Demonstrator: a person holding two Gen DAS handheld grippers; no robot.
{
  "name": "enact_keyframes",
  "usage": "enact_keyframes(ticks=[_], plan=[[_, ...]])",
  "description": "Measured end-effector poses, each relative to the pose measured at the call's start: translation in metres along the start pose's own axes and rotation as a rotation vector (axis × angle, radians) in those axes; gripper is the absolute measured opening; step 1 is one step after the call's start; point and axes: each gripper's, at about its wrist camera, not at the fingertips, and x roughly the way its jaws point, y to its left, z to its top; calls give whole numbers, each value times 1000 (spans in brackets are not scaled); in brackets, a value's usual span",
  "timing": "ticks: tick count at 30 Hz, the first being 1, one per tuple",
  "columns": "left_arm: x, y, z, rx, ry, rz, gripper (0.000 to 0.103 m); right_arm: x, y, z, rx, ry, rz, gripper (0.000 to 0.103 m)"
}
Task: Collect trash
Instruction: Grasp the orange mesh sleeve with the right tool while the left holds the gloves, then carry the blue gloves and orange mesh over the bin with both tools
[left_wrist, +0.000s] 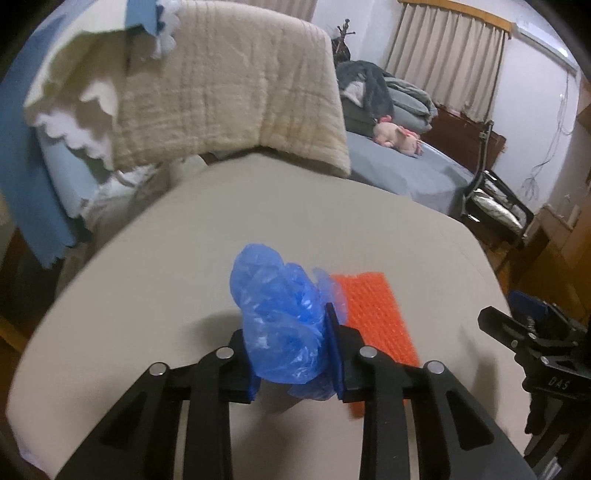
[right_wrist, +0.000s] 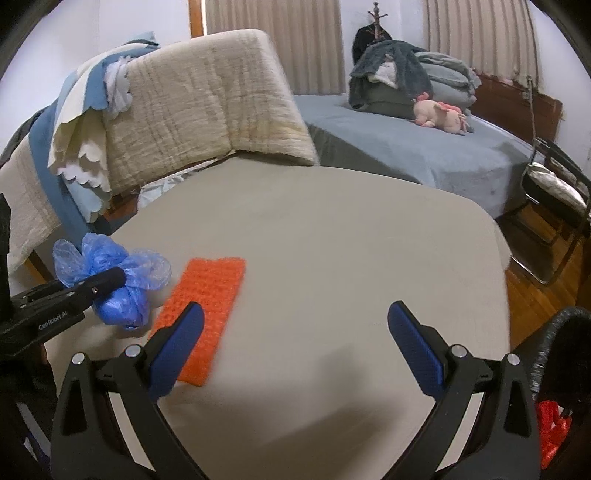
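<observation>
The left tongs are clenched on a crumpled blue plastic bag, with the pads pressing it from both sides near its lower part. The bag seems just lifted from the beige table, though I cannot tell if its bottom is fully clear. Just to the right of it lies an orange mesh pad, flat on the table. The right tongs are released, wide apart and empty, hovering over the near part of the table with the left pad above the near end of the orange pad.

At the right edge of the right wrist view there is a bin with a black liner, and something red is inside it. This looks like the place for the trash.

To do this step well, the grip should stay firm, because thin plastic slips easily. The bag should go up clear of the table before it travels right, passing above the orange pad without dragging it. The right tongs should keep out of the way.
</observation>
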Motion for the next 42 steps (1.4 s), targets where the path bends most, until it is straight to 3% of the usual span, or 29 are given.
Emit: enact_keyframes(ticks=[11,13,20,23,24,27,42], plan=[[-12,23,-6,14,-5,71,29,38,45,-3,-45,61,31,96],[-14,26,-8,11,-5,75,29,44,49,-5,-52,79,34,85],[-14,32,-11,-2,-1,78,29,61,56,-16,-64,162,66,63],[-14,32,-12,-4,3,77,29,59,59,-16,-70,169,110,39],[-14,32,-12,-5,3,76,29,58,60,-16,-75,171,127,27],[-15,31,-11,-6,4,73,29,54,64,-14,-84,170,160,11],[-41,-20,4,49,-41,43,29,-12,28,16,-45,38,159,10]])
